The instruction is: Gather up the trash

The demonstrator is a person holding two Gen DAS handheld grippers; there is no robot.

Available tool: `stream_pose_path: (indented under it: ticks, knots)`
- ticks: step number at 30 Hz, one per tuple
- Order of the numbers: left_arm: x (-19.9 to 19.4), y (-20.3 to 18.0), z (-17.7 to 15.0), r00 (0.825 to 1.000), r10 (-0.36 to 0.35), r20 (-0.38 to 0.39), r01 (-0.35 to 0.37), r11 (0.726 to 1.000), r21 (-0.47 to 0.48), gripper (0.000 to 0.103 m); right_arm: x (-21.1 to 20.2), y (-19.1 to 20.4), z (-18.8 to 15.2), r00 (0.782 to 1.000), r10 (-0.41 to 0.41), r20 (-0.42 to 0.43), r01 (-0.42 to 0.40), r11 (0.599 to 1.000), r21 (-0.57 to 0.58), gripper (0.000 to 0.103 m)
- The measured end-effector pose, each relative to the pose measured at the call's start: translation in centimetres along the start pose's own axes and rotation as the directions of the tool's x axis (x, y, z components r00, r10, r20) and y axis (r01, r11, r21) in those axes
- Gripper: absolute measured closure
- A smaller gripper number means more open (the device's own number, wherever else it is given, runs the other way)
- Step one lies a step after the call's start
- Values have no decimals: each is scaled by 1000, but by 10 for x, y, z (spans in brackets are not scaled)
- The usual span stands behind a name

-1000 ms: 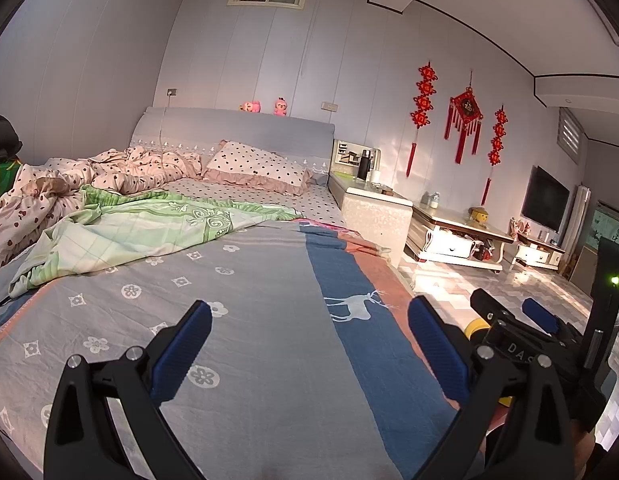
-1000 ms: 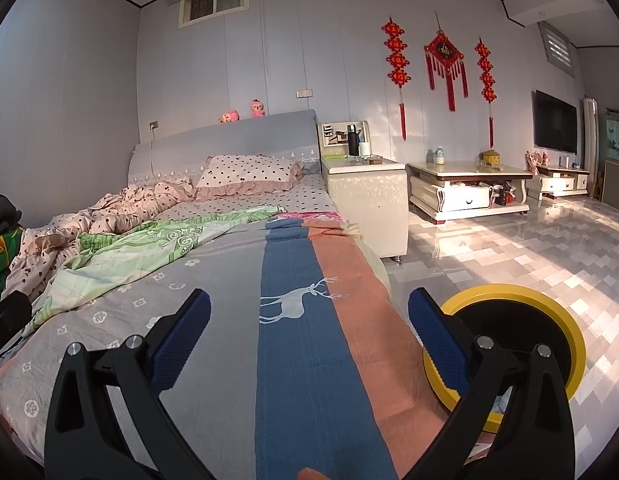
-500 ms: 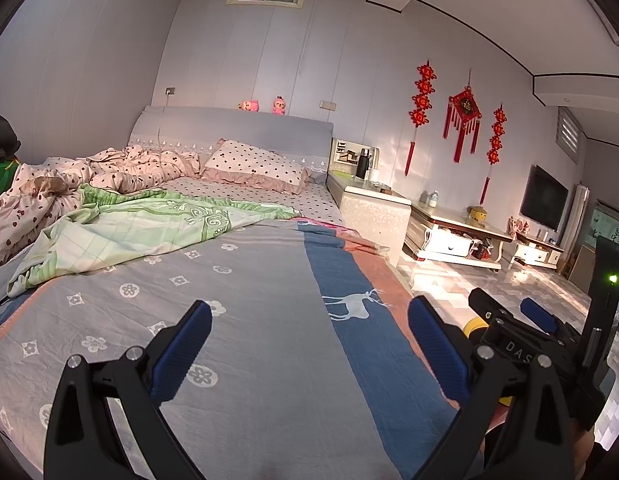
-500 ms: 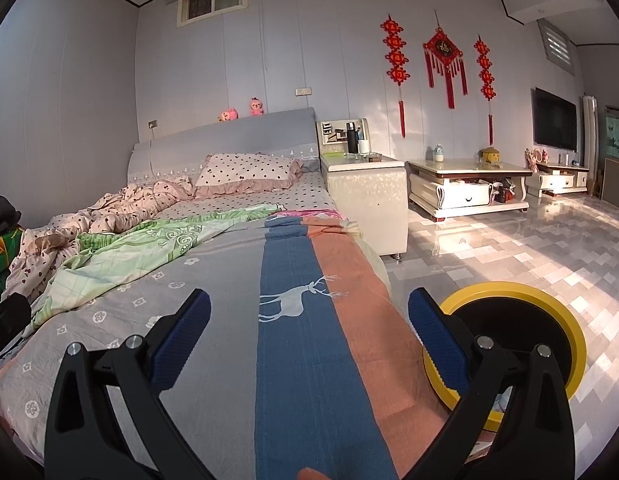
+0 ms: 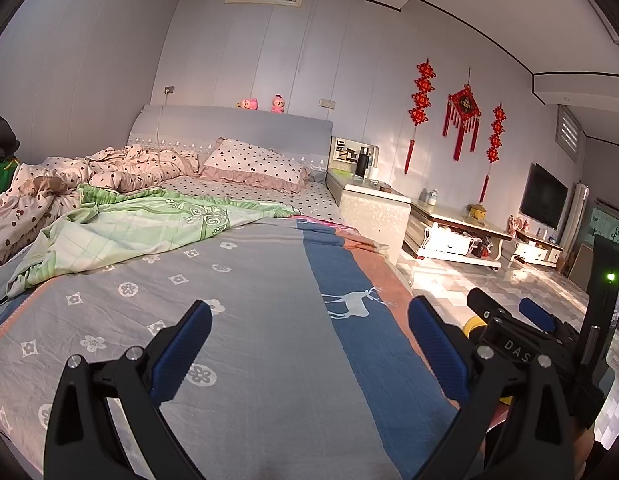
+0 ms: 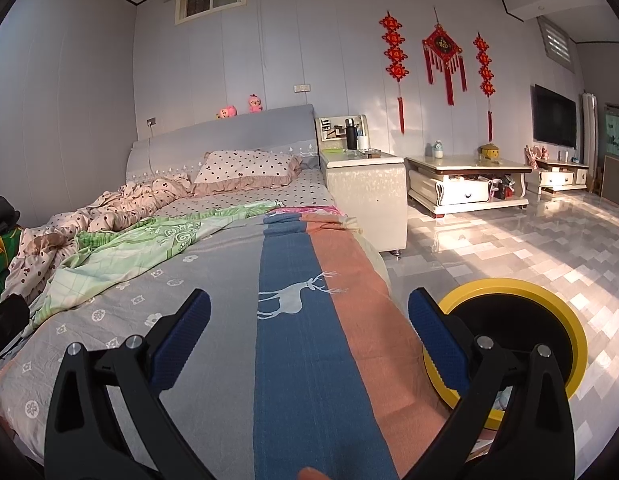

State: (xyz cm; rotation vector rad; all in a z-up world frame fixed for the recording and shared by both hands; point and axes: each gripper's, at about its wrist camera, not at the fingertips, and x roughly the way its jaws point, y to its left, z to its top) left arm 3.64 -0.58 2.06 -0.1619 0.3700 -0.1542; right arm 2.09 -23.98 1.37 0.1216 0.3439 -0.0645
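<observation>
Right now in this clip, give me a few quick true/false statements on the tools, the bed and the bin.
1. Both tools are open and hold nothing: left tool, right tool. True.
2. The yellow-rimmed bin stands on top of the bed. False: it is on the tiled floor beside the bed.
3. A white deer figure is printed on the blue stripe of the bedspread. True.
4. The polka-dot pillow lies on the floor. False: it lies at the head of the bed by the grey headboard.
5. The wall TV shows a bright picture. False: its screen is dark.
</observation>
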Motion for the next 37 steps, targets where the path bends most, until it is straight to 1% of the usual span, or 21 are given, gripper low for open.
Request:
stream_pose_path:
  ticks: [16,24,29,37]
  knots:
    - [0,-1,0,1000,0,-4,0,1000,1,8,3,-3,-4,1000,1,-8,-1,1000,4,8]
    - [2,-1,-11,1000,-2,-9,2,1000,-8,8,4,-3,-9,1000,-3,-13,3,1000,9,8]
    - [3,-2,-16,1000,2,-13,-2,1000,-7,8,5,-4,-5,1000,-4,-15,4,1000,10,8]
    - [4,-2,-13,1000,5,-17,-5,1000,-7,8,5,-4,-5,1000,-3,-16,4,1000,10,8]
